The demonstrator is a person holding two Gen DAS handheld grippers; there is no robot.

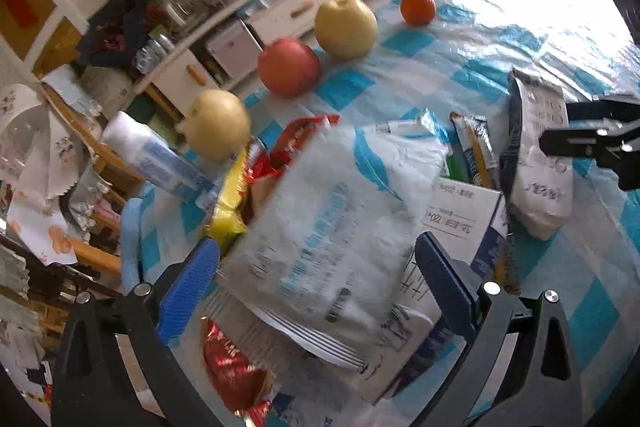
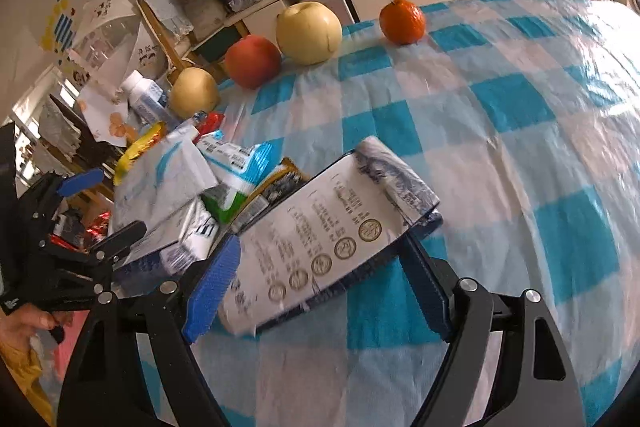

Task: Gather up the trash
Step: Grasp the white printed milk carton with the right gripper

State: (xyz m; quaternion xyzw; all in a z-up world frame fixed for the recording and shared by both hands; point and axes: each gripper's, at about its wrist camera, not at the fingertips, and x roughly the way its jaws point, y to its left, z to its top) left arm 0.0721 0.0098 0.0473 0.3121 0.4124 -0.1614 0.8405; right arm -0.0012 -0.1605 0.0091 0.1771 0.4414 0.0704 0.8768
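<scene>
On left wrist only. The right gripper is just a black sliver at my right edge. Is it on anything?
Observer: The right gripper straddles the white pouch. Jaws open, one pad on each side, no squeeze visible.
Operator: Which face is up?
Observer: The printed one. A row of round seals runs along it.
Operator: Is my gripper clear of that pouch?
Observer: Yes. From the right wrist view the left gripper sits over the wrapper pile beside the pouch, apart from it.
</scene>
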